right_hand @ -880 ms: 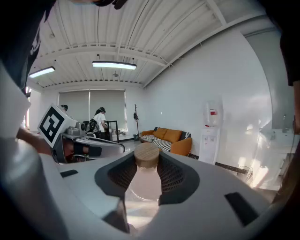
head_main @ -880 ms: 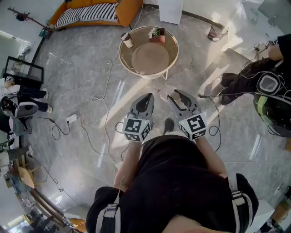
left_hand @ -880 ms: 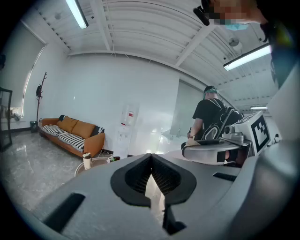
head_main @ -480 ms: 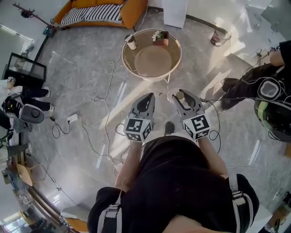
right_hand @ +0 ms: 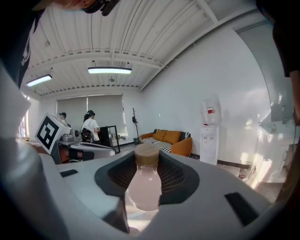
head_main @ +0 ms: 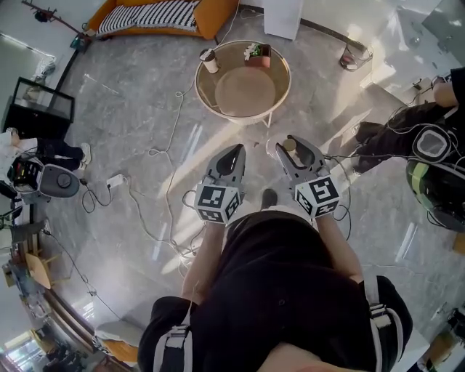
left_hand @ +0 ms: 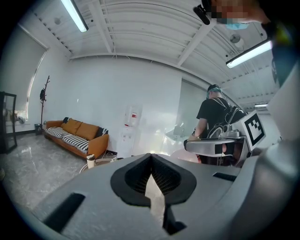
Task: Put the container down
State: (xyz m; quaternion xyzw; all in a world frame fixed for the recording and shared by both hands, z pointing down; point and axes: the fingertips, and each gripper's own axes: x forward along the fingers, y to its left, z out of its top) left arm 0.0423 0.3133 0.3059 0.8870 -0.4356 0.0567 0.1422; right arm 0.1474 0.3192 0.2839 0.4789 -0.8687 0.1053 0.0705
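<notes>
The container [right_hand: 144, 185] is a small bulb-shaped clear bottle with a cork lid [head_main: 289, 145]. It sits upright between the jaws of my right gripper [head_main: 294, 142], which is shut on its body and holds it above the floor. In the right gripper view the bottle fills the gap of that gripper [right_hand: 146, 157], with the cork at the top. My left gripper [head_main: 235, 150] hangs beside it at the same height, shut and with nothing in it; its tips [left_hand: 151, 158] meet in the left gripper view. A round low table [head_main: 202, 93] stands ahead of both.
On the table are a lidded cup [head_main: 209, 61] and a small plant pot [head_main: 254, 52]. Cables [head_main: 149, 218] trail over the marble floor at left. An orange striped sofa [head_main: 156, 16] is at the back, a wire basket [head_main: 351, 55] at back right, and a person with gear [head_main: 425, 142] at right.
Both grippers have kept almost the same place. The right one has shifted slightly right and forward with the bottle still in it.
</notes>
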